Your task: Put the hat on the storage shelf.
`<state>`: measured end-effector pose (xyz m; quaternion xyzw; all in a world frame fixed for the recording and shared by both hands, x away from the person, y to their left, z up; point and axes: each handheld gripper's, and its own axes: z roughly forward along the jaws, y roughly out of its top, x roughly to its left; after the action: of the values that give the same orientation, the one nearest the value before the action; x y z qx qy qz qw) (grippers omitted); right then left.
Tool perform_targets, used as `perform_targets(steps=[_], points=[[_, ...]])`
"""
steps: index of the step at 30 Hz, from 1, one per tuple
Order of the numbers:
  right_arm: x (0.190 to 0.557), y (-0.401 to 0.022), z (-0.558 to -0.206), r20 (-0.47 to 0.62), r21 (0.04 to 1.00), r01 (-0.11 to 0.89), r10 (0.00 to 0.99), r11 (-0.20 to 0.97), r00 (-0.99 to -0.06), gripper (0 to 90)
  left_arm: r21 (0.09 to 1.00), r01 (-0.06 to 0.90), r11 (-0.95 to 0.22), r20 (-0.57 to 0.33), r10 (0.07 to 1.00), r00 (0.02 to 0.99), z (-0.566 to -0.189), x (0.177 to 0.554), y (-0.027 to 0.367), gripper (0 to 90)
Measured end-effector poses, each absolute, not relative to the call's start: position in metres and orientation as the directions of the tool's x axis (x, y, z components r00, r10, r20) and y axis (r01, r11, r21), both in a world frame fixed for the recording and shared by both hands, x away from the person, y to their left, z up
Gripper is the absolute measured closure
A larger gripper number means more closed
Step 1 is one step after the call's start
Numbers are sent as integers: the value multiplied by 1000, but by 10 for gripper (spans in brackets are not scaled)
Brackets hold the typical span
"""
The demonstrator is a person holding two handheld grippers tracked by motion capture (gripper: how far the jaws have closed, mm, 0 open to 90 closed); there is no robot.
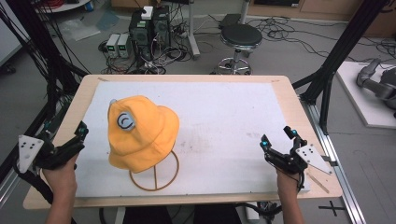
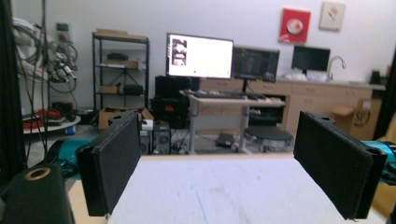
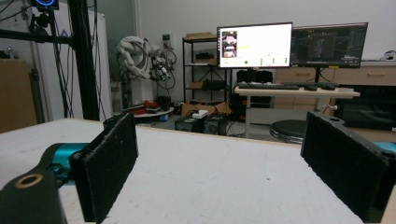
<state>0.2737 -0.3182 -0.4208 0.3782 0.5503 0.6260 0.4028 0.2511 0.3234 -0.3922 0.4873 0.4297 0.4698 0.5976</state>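
A yellow bucket hat (image 1: 142, 128) with a round grey badge hangs on a brown wire stand (image 1: 155, 176) at the left middle of the white mat (image 1: 224, 116). My left gripper (image 1: 80, 136) sits at the table's left edge, just left of the hat and apart from it. Its jaws are open with nothing between them, as the left gripper view (image 2: 222, 122) confirms. My right gripper (image 1: 276, 135) rests at the mat's front right, far from the hat. Its jaws also stand wide open over bare mat (image 3: 219, 122).
The mat lies on a wooden table (image 1: 289, 100). A thin wooden stick (image 1: 318, 181) lies by the right front corner. Black frame posts (image 1: 336, 51) flank the table. A stool (image 1: 240, 37), computer towers (image 1: 149, 28) and cables stand on the floor beyond the far edge.
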Motion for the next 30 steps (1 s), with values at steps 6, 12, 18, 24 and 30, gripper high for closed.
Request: perform_targets(steps=[6,12,18,24,30], points=[[274,-323,-425,55,994,-67,924,-86,-377,108,995,-92,32,-14,982,187,-413,243,316,153],[273,-326,-426,73,993,-59,923,-103,-379,108,995,-76,58,-44,983,179,-424,242,316,153],[276,-325,-429,42,996,-53,923,-67,-382,108,995,-89,53,-36,984,176,-425,242,315,153],[276,-323,-432,36,997,-45,922,-58,-385,108,993,-92,67,-51,985,164,-425,242,316,153],[276,-326,-432,41,997,-50,927,-64,-373,108,995,-81,61,-46,984,170,-427,243,315,153]])
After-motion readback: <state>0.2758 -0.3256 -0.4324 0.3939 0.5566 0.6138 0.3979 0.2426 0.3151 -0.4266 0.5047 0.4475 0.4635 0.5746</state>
